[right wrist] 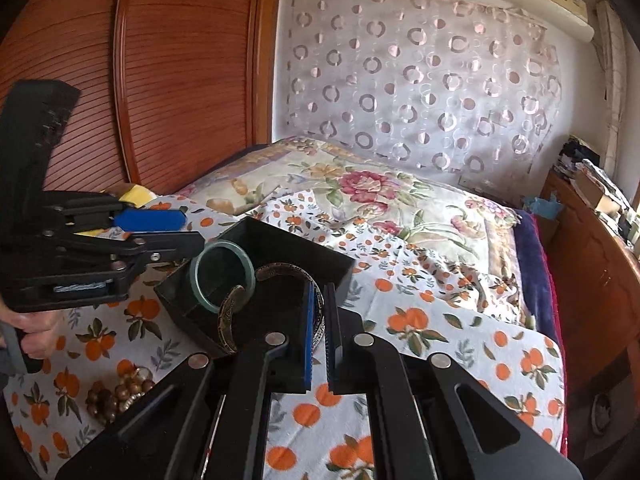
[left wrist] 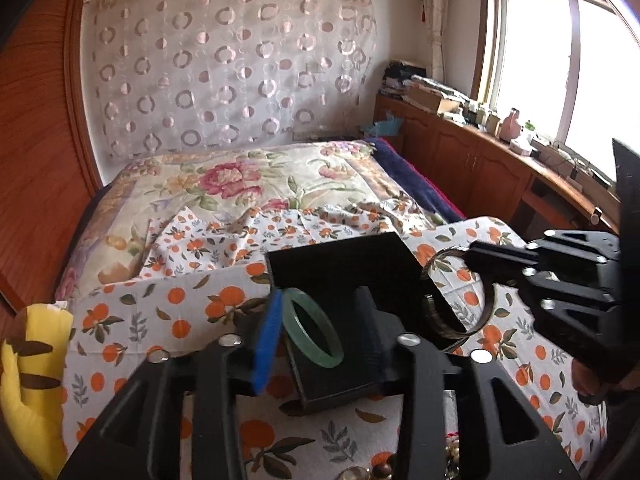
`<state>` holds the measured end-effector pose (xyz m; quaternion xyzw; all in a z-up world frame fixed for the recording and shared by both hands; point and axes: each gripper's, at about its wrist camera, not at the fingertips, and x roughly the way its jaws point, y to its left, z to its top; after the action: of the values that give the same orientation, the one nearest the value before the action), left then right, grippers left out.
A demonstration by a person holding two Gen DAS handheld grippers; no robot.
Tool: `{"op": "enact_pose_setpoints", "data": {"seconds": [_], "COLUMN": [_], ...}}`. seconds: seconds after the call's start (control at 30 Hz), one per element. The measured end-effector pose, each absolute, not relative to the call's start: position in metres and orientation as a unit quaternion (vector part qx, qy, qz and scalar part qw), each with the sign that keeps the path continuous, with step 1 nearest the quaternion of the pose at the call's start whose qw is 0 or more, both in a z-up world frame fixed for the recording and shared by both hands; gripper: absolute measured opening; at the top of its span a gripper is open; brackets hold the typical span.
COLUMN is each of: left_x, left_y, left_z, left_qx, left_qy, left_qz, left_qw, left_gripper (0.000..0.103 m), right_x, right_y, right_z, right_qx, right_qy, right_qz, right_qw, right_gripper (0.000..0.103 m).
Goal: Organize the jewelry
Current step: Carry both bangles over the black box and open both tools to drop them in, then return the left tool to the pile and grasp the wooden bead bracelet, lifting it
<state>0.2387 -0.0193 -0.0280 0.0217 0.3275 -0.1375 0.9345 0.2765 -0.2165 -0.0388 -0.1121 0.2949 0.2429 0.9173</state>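
The right gripper (right wrist: 319, 332) has its jaws clenched on a metal bangle (right wrist: 232, 312), whose far side is hidden behind the blue pads. The left gripper (left wrist: 324, 336) has its jaws released around a green bangle (left wrist: 312, 326) lying in the black box (left wrist: 340, 264). At seven o'clock from the box in the right view, a heap of beads (right wrist: 120, 394) sits on the bed's orange-print cloth (right wrist: 460, 344), partly cut off by the gripper body.
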Motion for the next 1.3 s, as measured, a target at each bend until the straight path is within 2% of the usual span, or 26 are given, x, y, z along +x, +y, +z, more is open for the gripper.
{"op": "enact_pose_setpoints", "data": {"seconds": [0.17,0.37,0.47,0.73,1.07,1.3], "left_x": [0.219,0.193,0.181,0.149,0.107,0.082], "left_y": [-0.001,0.016,0.022,0.034,0.025,0.019], "left_z": [-0.02,-0.026,-0.035,-0.057,-0.063,-0.065], "left_qx": [0.018,0.026,0.028,0.018,0.034,0.043], "left_qy": [0.313,0.322,0.333,0.351,0.343,0.336], "left_qz": [-0.12,-0.101,-0.1,-0.114,-0.125,-0.131], "left_qw": [0.942,0.941,0.937,0.929,0.93,0.932], "left_gripper": [0.068,0.087,0.09,0.09,0.09,0.09], "right_x": [0.282,0.286,0.286,0.272,0.205,0.159], "right_y": [-0.198,-0.184,-0.18,-0.184,-0.202,-0.215], "right_z": [-0.043,-0.053,-0.058,-0.054,-0.05,-0.054], "right_qx": [-0.123,-0.138,-0.141,-0.139,-0.123,-0.11], "right_qy": [0.3,0.31,0.316,0.31,0.297,0.298], "right_qz": [0.253,0.251,0.251,0.234,0.234,0.234], "right_qw": [0.912,0.907,0.904,0.911,0.918,0.919], "right_gripper": [0.006,0.007,0.008,0.008,0.008,0.021]}}
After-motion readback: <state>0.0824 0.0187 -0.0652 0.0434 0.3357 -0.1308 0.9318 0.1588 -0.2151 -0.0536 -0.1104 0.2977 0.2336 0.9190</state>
